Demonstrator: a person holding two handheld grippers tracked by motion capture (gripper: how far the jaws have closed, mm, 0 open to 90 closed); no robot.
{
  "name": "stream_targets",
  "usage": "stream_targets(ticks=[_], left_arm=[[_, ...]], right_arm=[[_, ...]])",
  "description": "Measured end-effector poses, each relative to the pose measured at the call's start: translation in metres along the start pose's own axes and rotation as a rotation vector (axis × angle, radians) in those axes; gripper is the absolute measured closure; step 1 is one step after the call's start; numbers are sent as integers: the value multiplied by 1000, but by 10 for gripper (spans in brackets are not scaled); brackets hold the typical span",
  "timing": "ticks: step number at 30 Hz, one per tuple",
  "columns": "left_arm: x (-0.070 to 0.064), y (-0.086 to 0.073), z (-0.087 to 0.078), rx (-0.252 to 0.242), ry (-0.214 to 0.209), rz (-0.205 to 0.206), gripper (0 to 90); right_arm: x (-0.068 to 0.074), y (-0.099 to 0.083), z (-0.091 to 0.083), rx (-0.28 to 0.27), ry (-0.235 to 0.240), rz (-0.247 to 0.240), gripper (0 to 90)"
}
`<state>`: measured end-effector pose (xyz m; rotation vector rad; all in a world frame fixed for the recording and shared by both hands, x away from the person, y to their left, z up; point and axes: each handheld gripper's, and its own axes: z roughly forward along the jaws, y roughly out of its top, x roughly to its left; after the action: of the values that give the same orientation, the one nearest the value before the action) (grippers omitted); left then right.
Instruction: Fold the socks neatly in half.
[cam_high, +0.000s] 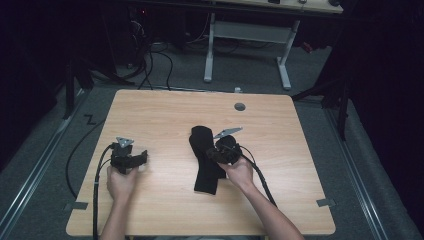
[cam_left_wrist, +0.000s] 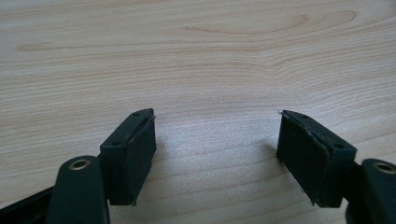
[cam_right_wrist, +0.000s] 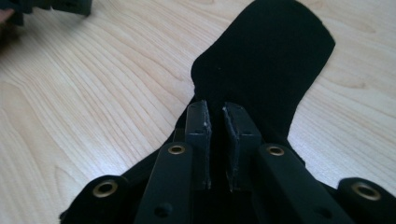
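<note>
Near the middle of the table (cam_high: 165, 120), slightly toward its right half, a black sock (cam_high: 204, 159) is laid flat, its rounded toe pointing away from the person and its open end toward the near edge. Against the sock's right side the right tongs (cam_high: 216, 152) are pressed, held by a hand (cam_high: 240, 172) whose forearm is angled in from the lower right; a grey plate is seen tilted above them. Well to the left of the sock, the left tongs (cam_high: 142, 157) are held low over bare wood, gripped from behind by the other hand (cam_high: 121, 182), with the forearm brought almost straight up from the near edge.

From the right gripper view, a detail hidden from above is given: the right tongs (cam_right_wrist: 215, 126) are nearly closed, with only a narrow slit left between the jaws, and they rest on the sock's (cam_right_wrist: 271, 60) narrow middle; whether cloth is pinched cannot be told. From the left gripper view, the left tongs (cam_left_wrist: 217, 144) are shown spread wide, nothing held, with wood grain between the jaws.
</note>
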<state>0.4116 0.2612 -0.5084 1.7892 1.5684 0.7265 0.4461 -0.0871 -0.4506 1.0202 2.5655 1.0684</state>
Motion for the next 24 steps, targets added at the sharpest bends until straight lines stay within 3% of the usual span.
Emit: stream_targets(ticks=[5, 10, 15, 16, 18, 19, 24], left_arm=[[0, 0, 0, -1, 1, -1, 286], [0, 0, 0, -1, 1, -1, 287], [0, 0, 0, 0, 0, 1, 287], [0, 0, 0, 0, 0, 0, 286], [0, 0, 0, 0, -1, 0, 286], [0, 0, 0, 0, 0, 0, 286], [0, 0, 0, 0, 0, 0, 286]], right_arm=[[-1, -8, 12, 17, -13, 0, 785], [-1, -13, 22, 37, -61, -30, 690], [-1, -14, 25, 34, -74, -38, 575], [1, -14, 21, 20, -94, -64, 537], [3, -13, 18, 6, -108, -68, 531], [3, -11, 9, -31, -116, -86, 535], [9, -11, -16, -89, -105, -122, 602]])
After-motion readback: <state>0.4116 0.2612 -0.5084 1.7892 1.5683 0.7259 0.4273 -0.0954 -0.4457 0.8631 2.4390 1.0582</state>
